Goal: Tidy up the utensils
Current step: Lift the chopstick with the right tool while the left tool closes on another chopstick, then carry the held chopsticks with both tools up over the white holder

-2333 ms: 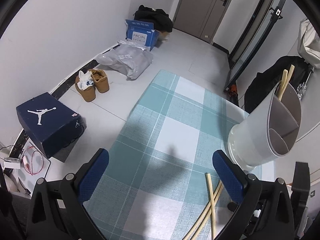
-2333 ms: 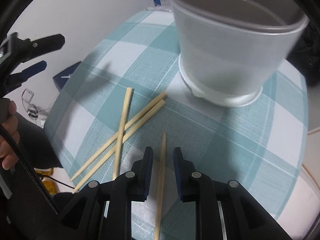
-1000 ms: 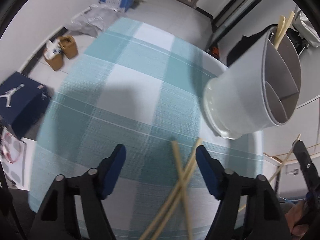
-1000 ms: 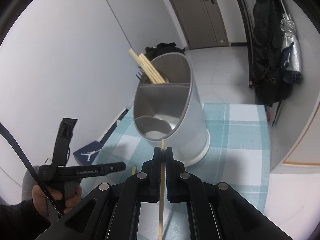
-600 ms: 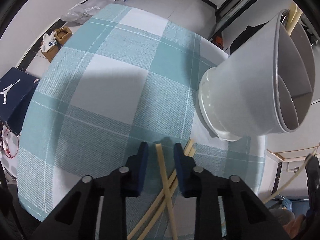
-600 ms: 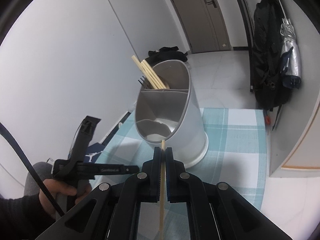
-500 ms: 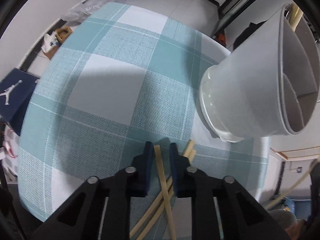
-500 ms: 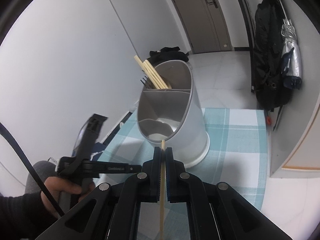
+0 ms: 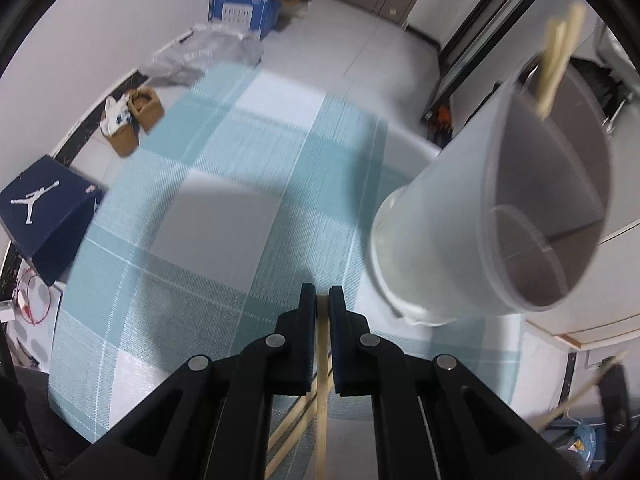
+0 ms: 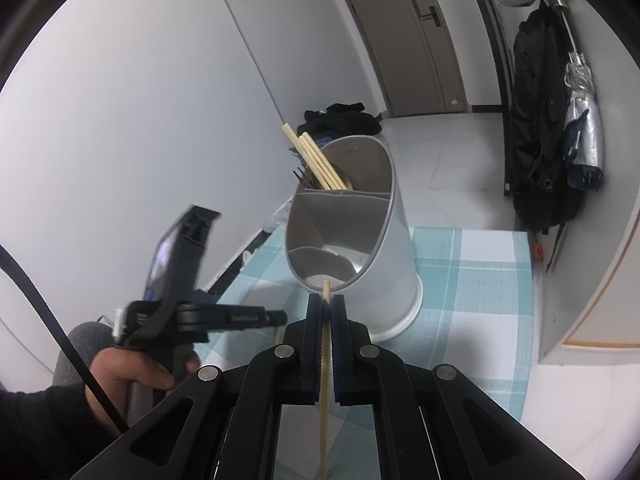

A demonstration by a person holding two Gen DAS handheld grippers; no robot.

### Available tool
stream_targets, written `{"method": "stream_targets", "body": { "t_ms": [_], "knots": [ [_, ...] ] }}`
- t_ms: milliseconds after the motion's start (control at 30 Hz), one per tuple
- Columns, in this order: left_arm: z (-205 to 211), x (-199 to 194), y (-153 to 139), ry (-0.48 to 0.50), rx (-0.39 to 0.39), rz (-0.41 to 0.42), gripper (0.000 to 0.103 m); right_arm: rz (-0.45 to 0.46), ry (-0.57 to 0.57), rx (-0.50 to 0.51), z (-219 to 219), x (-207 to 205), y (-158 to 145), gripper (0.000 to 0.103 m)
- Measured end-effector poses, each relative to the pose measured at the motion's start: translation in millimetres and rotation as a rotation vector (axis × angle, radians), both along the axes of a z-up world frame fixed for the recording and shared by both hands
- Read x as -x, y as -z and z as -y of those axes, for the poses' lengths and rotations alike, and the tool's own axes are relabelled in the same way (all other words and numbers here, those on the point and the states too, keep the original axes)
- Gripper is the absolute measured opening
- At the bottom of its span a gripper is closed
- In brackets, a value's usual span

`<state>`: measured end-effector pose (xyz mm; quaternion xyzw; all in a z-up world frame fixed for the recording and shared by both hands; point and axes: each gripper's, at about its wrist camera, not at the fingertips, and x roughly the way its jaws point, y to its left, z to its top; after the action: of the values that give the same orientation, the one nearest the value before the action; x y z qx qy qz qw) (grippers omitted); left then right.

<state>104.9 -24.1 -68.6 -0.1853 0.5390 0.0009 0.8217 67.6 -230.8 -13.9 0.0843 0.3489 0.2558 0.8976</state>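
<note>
Each claw pinches one chopstick: left claw (image 9: 322, 303) (just closed), right claw (image 10: 327, 307). The holder (image 10: 360, 240) sits at one o'clock on the table (image 9: 224, 184); raised sticks might collide there.

Right tool (image 10: 326, 314) clamps chopstick (image 10: 324, 400) before holder (image 10: 360, 248).

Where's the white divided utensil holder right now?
In the right wrist view the white divided utensil holder stands centre frame on the teal checked tablecloth, just beyond the right gripper, with wooden chopsticks in its far compartment.
</note>
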Motion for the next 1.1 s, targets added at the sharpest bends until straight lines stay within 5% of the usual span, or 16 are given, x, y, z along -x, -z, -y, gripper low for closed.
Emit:
{"method": "stream_targets", "body": {
  "t_ms": [400,1100],
  "knots": [
    [4.6,39.4,-67.2,0.02,-0.027,0.314,0.003,0.05,0.034,0.012,-2.0,8.4,-5.6,0.003],
    [-1.0,67.1,-95.2,0.106,-0.02,0.408,0.003,0.109,0.093,0.06,-7.8,33.6,-14.5,0.003]
  ]
}}
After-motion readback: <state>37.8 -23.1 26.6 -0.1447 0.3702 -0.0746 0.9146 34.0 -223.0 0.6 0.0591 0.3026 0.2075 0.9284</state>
